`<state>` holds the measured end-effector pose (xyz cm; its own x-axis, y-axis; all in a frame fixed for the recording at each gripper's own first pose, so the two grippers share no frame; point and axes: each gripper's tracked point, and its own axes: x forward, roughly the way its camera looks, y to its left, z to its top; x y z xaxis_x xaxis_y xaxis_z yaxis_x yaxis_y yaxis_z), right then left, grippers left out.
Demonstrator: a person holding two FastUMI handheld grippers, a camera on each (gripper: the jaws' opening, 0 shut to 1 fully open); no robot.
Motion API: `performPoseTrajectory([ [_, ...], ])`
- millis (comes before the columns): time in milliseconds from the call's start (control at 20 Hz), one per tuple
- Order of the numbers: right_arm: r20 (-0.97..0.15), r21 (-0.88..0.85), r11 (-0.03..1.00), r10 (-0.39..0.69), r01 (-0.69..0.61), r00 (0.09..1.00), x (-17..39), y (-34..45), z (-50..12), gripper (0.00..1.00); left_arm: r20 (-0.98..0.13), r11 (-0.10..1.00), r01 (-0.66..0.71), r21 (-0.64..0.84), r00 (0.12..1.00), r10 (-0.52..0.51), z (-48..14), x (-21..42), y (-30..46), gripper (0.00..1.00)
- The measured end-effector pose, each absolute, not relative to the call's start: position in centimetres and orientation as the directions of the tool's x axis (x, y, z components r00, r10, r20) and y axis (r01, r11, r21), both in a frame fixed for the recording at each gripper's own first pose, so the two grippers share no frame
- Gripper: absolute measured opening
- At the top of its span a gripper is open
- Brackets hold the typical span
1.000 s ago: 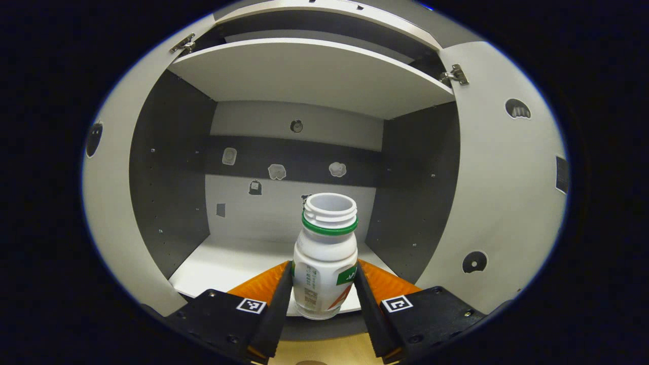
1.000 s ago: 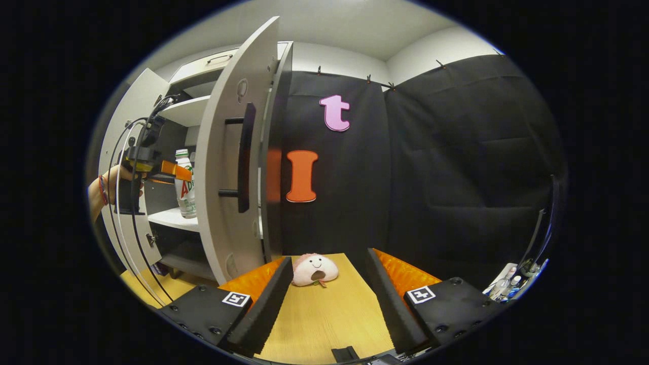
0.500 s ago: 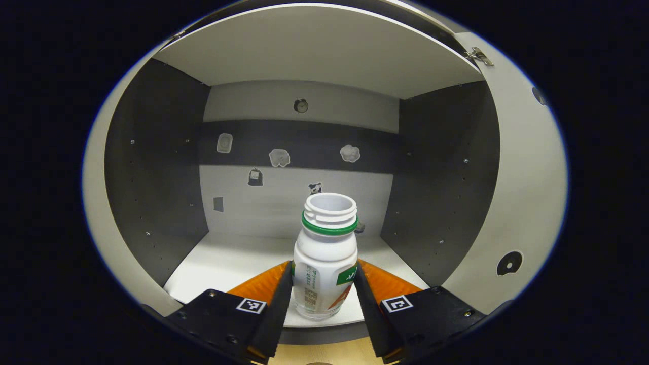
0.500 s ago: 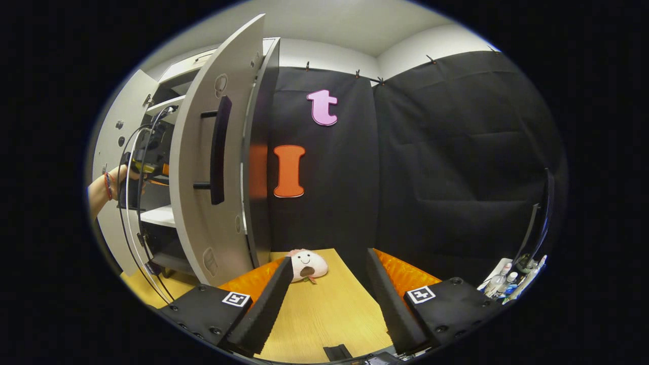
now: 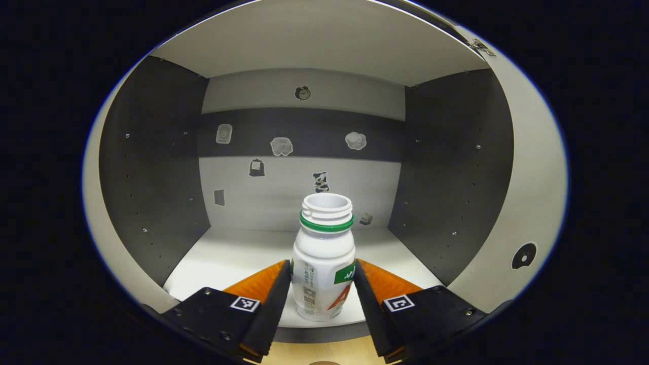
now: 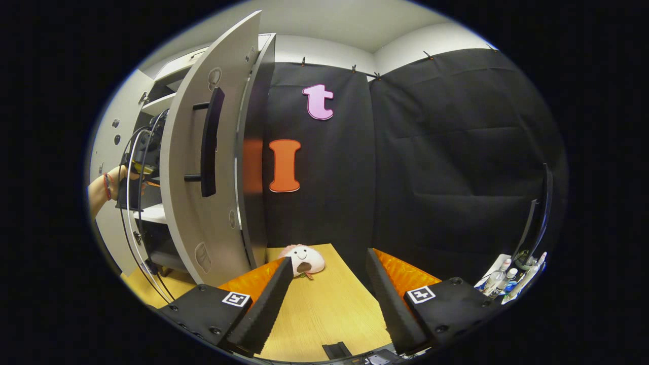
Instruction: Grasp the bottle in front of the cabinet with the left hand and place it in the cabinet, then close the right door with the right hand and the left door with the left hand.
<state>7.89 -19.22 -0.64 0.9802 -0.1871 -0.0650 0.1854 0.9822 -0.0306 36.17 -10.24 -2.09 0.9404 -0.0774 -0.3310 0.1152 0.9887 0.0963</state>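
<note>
Shelf point(image 5: 228, 256) bare beyond bottle point(image 5: 324, 263); right door point(image 6: 203, 182) open.

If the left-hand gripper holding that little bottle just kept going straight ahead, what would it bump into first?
Probably the cabinet's grey-and-white back wall. The left gripper is shut on the capless white plastic bottle with the green neck ring, and the white shelf ahead looks free. Depth is hard to judge.

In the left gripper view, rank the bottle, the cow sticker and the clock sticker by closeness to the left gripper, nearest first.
1. The bottle, gripped between the fingers of the left gripper, at the shelf's front edge.
2. The cow sticker, low on the back wall, just above the bottle's mouth.
3. The clock sticker, high on the same back wall, near the shelf above.
</note>
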Motion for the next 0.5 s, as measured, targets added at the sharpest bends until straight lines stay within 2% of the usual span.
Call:
performPoseTrajectory([
  [100,-0.069,-0.027,0.983,-0.182,0.18,0.981,7.8,-18.8,-0.8,0.96,-0.325,0.989,0.109,0.105,0.943,-0.069,-1.8,35.8,-9.9,0.8],
  [200,-0.072,-0.026,0.983,-0.181,0.18,0.981,8.1,-18.2,-0.8,0.96,-0.318,0.989,0.095,0.115,0.947,-0.054,-1.3,35.3,-9.2,0.94],
  [500,-0.063,-0.034,0.984,-0.175,0.173,0.983,8.5,-17.3,-0.6,0.96,-0.278,0.989,0.094,0.114,0.959,-0.059,0.7,32.2,-7.6,0.95],
])
